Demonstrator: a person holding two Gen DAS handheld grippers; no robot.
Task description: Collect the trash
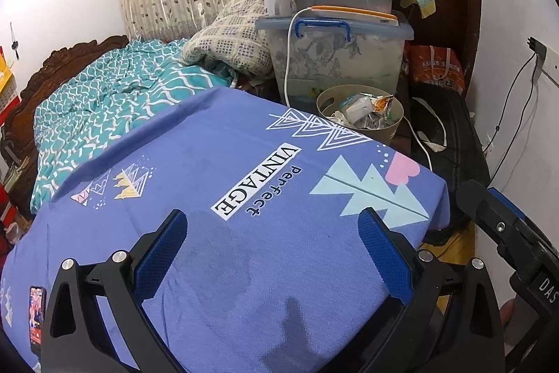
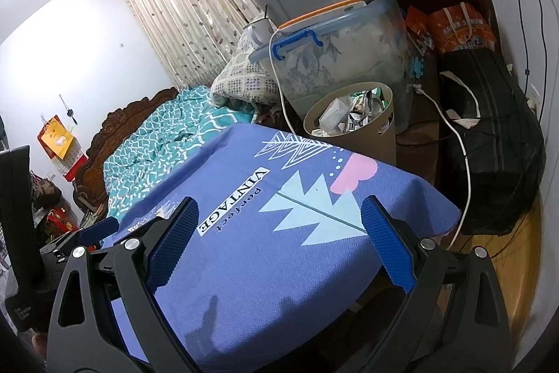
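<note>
left gripper point(image 1: 272, 226) jaws spread, empty | right gripper point(image 2: 279, 215) likewise | trash bin point(image 2: 353, 124) well ahead, beyond purple cloth point(image 1: 244, 198)

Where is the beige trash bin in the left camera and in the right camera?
Left wrist view: the trash bin sits right of centre, beyond the far edge of the purple cloth.
Right wrist view: the trash bin sits centre-right, beyond the same edge.
Shared landmark: the clear storage box with blue handle behind it.

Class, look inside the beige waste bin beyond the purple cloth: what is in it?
The waste bin holds crumpled paper, a white carton and shiny wrappers, filling it near the rim. Whatever lies beneath that top layer is covered.
</note>
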